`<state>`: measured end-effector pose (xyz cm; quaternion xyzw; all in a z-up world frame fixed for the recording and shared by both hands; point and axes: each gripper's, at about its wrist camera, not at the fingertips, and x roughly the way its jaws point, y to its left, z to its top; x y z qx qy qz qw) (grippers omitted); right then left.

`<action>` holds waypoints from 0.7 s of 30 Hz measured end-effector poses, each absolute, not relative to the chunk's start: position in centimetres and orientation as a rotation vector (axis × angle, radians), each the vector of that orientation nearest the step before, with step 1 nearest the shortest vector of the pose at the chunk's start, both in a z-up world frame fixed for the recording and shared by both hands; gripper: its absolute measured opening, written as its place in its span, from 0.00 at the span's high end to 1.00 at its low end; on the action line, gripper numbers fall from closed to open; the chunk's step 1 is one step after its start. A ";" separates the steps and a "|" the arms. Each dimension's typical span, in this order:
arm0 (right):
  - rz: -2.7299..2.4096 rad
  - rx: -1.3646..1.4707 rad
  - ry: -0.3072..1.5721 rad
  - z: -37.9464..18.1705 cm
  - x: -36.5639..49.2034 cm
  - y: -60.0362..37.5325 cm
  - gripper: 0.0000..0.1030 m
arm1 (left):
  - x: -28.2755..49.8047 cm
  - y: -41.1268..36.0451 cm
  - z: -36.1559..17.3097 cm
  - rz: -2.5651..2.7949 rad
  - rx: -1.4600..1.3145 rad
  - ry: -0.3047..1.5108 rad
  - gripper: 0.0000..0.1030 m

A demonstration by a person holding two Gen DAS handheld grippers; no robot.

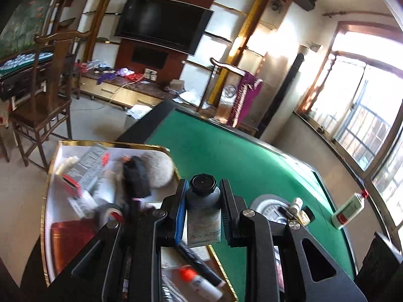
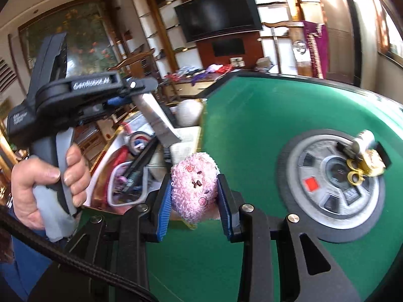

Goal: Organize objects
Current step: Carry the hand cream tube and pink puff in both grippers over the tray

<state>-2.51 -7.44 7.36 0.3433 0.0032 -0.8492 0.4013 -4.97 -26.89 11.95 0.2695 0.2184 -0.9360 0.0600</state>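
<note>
My left gripper (image 1: 202,207) is shut on a dark grey bottle with a black cap (image 1: 202,206), held above the edge of a white gold-rimmed tray (image 1: 47,176) on the green table (image 1: 226,151). The tray holds several items: a white fluffy ball (image 1: 158,168), a black pouch (image 1: 136,176), a tape roll (image 1: 112,212), a red box (image 1: 70,236). My right gripper (image 2: 194,196) is shut on a pink fluffy toy (image 2: 194,188) near the tray's corner. The left gripper (image 2: 121,93) shows in the right wrist view, held by a hand (image 2: 45,183).
A round grey hub (image 2: 332,186) in the table's middle carries small bottles and gold trinkets (image 2: 365,161). A white bottle with a red cap (image 1: 348,209) lies near the table's right edge. Wooden chairs (image 1: 42,95), a TV wall and windows surround the table.
</note>
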 end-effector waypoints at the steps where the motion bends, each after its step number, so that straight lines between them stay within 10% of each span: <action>1: -2.135 0.867 0.014 7.3 -2.4 -8.2 0.70 | -4.9 -27.7 11.9 -2.816 0.816 0.663 0.80; 21: -2.051 0.952 0.156 2.9 -2.1 -15.0 0.69 | -5.1 -37.1 6.6 -2.581 0.817 0.874 0.79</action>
